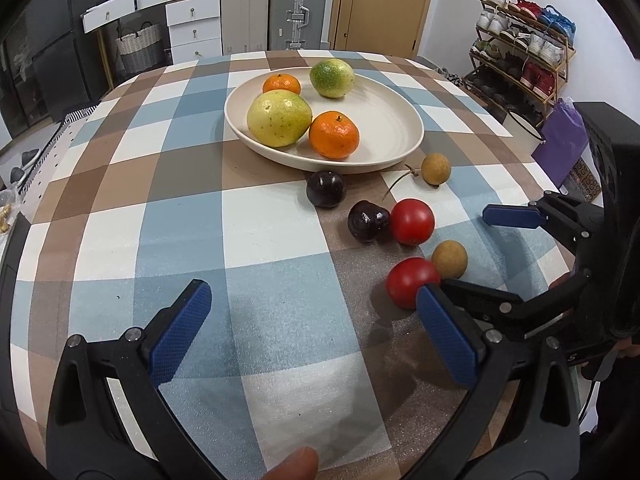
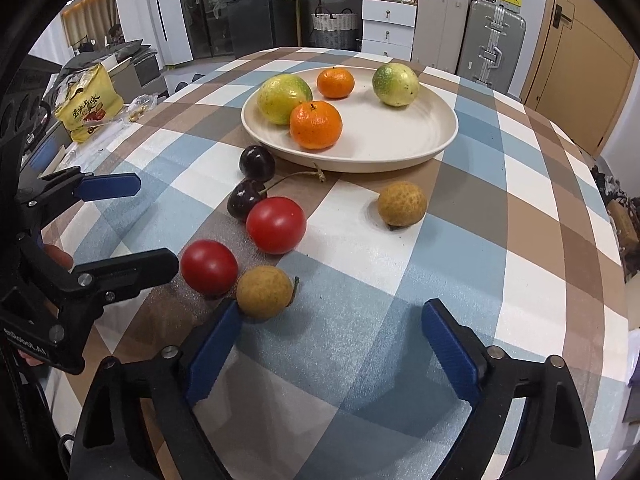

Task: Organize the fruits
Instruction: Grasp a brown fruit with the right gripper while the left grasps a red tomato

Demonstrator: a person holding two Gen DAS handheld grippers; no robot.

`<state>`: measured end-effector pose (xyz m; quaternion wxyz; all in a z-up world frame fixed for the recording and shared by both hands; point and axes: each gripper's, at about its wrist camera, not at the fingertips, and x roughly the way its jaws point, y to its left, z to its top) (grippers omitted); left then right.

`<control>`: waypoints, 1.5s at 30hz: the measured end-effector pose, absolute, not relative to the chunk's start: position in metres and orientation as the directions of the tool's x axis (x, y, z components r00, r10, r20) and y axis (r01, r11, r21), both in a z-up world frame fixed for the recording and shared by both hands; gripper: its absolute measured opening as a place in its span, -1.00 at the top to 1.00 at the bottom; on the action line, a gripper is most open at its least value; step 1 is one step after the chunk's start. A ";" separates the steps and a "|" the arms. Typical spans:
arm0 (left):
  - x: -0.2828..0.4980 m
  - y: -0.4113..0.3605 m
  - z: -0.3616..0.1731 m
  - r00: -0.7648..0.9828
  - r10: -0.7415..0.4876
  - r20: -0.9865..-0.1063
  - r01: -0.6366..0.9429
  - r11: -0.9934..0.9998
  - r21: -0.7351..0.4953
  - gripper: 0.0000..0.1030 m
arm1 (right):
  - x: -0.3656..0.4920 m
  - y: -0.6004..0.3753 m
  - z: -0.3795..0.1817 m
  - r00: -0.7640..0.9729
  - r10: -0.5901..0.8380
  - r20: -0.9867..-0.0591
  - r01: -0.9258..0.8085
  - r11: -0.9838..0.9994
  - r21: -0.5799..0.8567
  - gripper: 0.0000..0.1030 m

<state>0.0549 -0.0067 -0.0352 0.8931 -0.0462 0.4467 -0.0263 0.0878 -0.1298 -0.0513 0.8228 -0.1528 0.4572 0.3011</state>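
A cream plate [image 1: 400, 120] [image 2: 400, 136] holds two oranges [image 1: 334, 135] [image 2: 316, 125] and two yellow-green fruits [image 1: 279, 118] [image 2: 396, 84]. On the checked cloth in front of it lie two dark cherries [image 1: 326, 189] [image 2: 257, 163], two red tomatoes [image 1: 412, 221] [image 2: 276, 225] and two brown longans [image 1: 436, 168] [image 2: 402, 204]. My left gripper [image 1: 314, 312] [image 2: 154, 224] is open and empty, its right finger beside the near tomato [image 1: 412, 280] [image 2: 209, 267]. My right gripper [image 2: 332, 320] [image 1: 464, 250] is open and empty, its left finger touching the near longan [image 2: 264, 297] [image 1: 449, 258].
A yellow snack bag [image 2: 90, 104] lies at the table's left edge. A shoe rack [image 1: 524, 48], a purple bag [image 1: 564, 136], suitcases [image 1: 298, 8] and white drawers [image 1: 194, 28] stand beyond the table.
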 end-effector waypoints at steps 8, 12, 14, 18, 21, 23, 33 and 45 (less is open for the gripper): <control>0.059 -0.006 -0.037 0.596 -0.092 -0.798 -0.003 0.993 -0.116 -0.98 | 0.090 -0.127 -0.047 0.383 0.412 -0.827 -0.677 0.734 0.052 -0.33; 0.059 -0.006 -0.037 0.594 -0.089 -0.800 -0.005 0.993 -0.115 -0.98 | 0.091 -0.128 -0.045 0.364 0.455 -0.813 -0.695 0.714 0.088 0.13; 0.059 -0.006 -0.037 0.592 -0.095 -0.801 -0.003 0.993 -0.119 -0.98 | 0.089 -0.129 -0.045 0.344 0.481 -0.806 -0.706 0.699 0.116 0.27; 0.061 -0.009 -0.037 0.589 -0.108 -0.801 0.003 0.991 -0.132 -0.98 | 0.086 -0.135 -0.044 0.326 0.514 -0.793 -0.706 0.691 0.157 0.43; 0.060 -0.013 -0.036 0.585 -0.109 -0.803 0.013 0.992 -0.125 -0.98 | 0.084 -0.140 -0.042 0.327 0.526 -0.785 -0.699 0.693 0.173 0.48; 0.060 -0.015 -0.036 0.583 -0.110 -0.805 0.018 0.992 -0.122 -0.98 | 0.083 -0.142 -0.041 0.337 0.528 -0.780 -0.699 0.695 0.169 0.49; 0.063 -0.026 -0.044 0.559 -0.110 -0.822 0.027 0.993 -0.114 -0.98 | 0.088 -0.139 -0.045 0.321 0.522 -0.790 -0.698 0.694 0.175 0.46; 0.066 -0.034 -0.045 0.552 -0.167 -0.817 0.081 0.986 -0.147 -0.70 | 0.094 -0.135 -0.045 0.329 0.519 -0.789 -0.704 0.692 0.162 0.47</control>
